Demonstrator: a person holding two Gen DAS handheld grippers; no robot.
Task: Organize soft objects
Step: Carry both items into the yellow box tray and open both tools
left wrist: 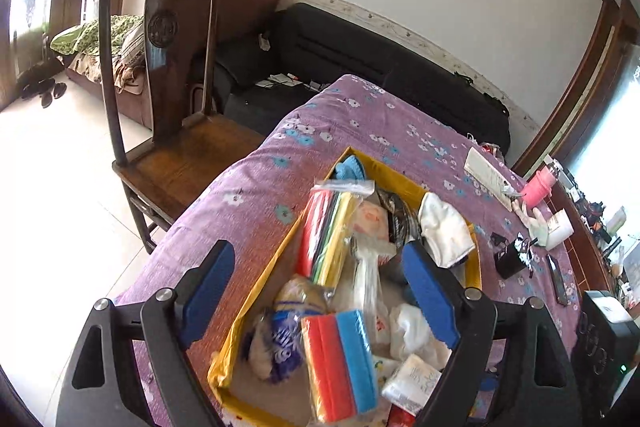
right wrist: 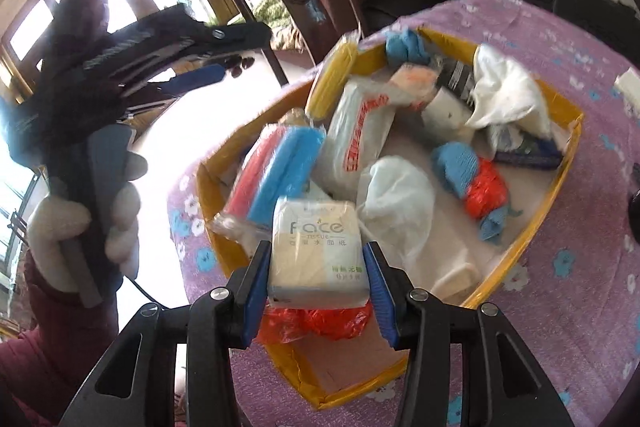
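Note:
A yellow-rimmed cardboard box on the purple flowered table holds soft items: a red and blue sponge pack, plastic bags, a white cloth, blue and red cloths. My right gripper is shut on a "Face" tissue pack, held over the box's near corner. My left gripper is open and empty above the box. It shows in the right wrist view at upper left, held by a gloved hand. The sponge pack and tissue pack lie below it.
A dark wooden chair stands left of the table. A pink cup, a paper pad, a black clip and a phone lie on the cloth at right. A black sofa is behind.

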